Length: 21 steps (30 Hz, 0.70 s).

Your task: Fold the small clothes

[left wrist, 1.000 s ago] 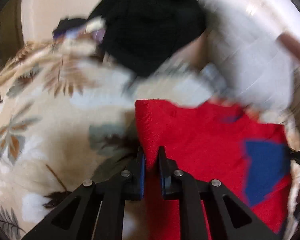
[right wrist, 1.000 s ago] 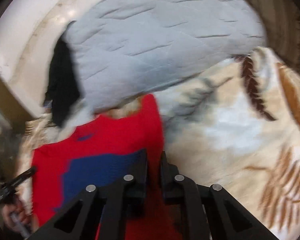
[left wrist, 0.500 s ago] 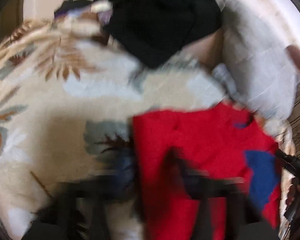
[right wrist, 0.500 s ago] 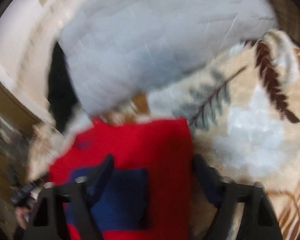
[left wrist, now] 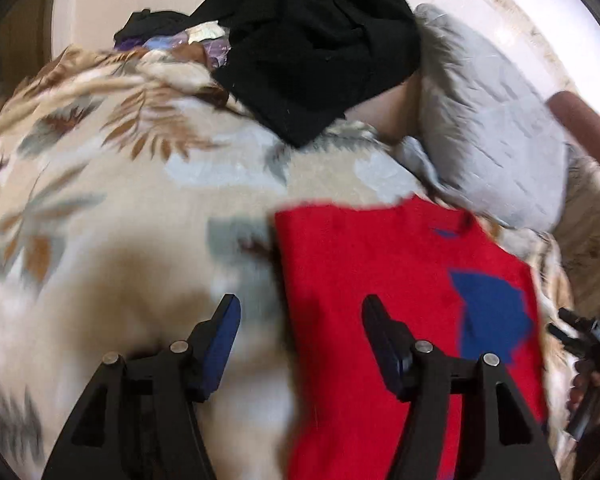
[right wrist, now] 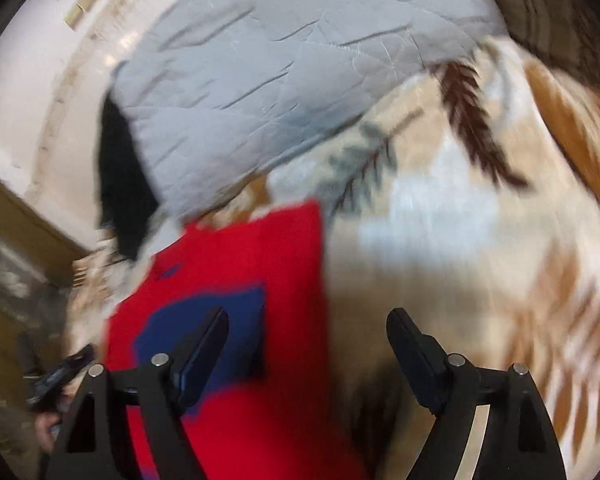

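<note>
Left gripper [left wrist: 298, 318]: jaws wide apart, just been opening, nothing pinched. The left edge of the red top [left wrist: 380, 280] runs up between the fingers but the pads stand clear of it; right finger hangs over red cloth, left finger over the blanket [left wrist: 100, 208].

Right gripper [right wrist: 306, 334]: jaws also spread wide, just been opening, empty. Left finger over the top's [right wrist: 240, 264] blue patch [right wrist: 216, 312], right finger over the blanket [right wrist: 460, 248]; the top's right edge lies between them, untouched.

Top lies flat on the leaf-print blanket, folded to a narrow upright panel, collar end away from both cameras, blue patch [left wrist: 492, 316] toward its right side in the left view. Both frames somewhat blurred.

Beyond the top: grey quilt [right wrist: 284, 64], crumpled, its corner just past the collar end; in the left view it [left wrist: 496, 128] sits up and right. Black garment [left wrist: 312, 40] heaped on the far blanket, well apart from the top; some small purple and pale items [left wrist: 196, 40] beside it, too blurred to tell. White wall behind.

The far right edge of the left view shows the right gripper and its hand [left wrist: 592, 376]; the left gripper shows low at the left edge of the right view.
</note>
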Motion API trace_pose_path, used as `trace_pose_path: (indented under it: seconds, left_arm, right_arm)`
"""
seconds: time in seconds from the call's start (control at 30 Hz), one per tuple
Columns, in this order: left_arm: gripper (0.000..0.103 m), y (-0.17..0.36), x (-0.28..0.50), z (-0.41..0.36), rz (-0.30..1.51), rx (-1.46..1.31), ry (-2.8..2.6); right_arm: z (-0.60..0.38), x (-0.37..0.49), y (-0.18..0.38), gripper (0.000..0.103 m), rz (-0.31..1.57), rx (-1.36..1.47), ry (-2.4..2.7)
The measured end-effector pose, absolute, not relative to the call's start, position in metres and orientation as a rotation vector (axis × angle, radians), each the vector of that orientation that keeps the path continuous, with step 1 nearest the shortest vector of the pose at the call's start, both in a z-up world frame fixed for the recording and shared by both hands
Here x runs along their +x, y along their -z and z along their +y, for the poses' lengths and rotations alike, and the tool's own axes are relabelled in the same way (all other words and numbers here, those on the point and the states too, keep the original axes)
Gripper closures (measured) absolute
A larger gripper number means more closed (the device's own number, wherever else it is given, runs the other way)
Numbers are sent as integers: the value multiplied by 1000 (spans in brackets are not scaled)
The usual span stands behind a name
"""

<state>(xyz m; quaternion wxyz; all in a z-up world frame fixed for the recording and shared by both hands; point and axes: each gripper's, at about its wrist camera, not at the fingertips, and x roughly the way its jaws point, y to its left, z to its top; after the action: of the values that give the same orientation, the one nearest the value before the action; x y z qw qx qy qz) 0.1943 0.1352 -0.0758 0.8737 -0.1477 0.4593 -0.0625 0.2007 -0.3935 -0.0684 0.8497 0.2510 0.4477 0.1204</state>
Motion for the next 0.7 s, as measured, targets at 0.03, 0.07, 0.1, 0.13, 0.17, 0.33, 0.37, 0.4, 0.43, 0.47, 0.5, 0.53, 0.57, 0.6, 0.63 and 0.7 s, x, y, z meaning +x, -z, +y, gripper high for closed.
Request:
trace_pose_path:
  seconds: [0.03,0.07,0.1,0.13,0.17,0.33,0.37,0.4,0.43,0.47,0.5,0.53,0.57,0.6,0.63,0.7]
  left_arm:
    - [39,76,172,138,974,-338,161]
    - [39,78,158,137,988,-348,185]
    - [39,79,138,136,999,-353,201]
    - [39,80,118,135,1007,-355,209]
    - [39,82,94,134,1022,-353,219]
    - [39,91,13,122,1084,-385,270]
    - [39,94,1,118,1095,-386,272]
    - [39,97,-9,116,1105,-388,273]
    - [39,101,-19,112,1121,-387,273]
    - [39,105,-26,111,1132,-389,260]
    - [39,106,-32,109,1135,-392,251]
    - [39,105,-39,108,1135,-391,247]
    - [39,103,-45,104,1144,-390,253]
    - [39,101,-49,103,1148,-395,257]
    - [39,99,-52,102,1147,-401,256]
    - [35,100,-60,95,1155,-383,256]
  right_arm:
    - [-396,180,69,19,967,530,-268]
    - [-396,163,73,19,983,533,-284]
    - [-396,147,74,20,991,536,-301]
    - [-401,125,75,20,1000,541,-313]
    - [-402,102,77,20,1027,545,-319]
    - [-394,25,95,20,1120,529,-340]
    - [-391,14,100,21,1131,531,-345]
    - [-390,6,100,21,1136,530,-349]
    - [-388,-2,99,21,1133,525,-352]
    - [-386,-3,102,21,1132,532,-354]
    - [-384,-4,103,21,1135,543,-361]
    - [-382,-8,105,23,1146,549,-370]
    - [-380,-12,106,28,1153,544,-375]
    - [-376,-17,107,30,1157,534,-384]
    - [-373,-22,108,30,1157,528,-399]
    - [-372,-27,113,30,1158,533,-401]
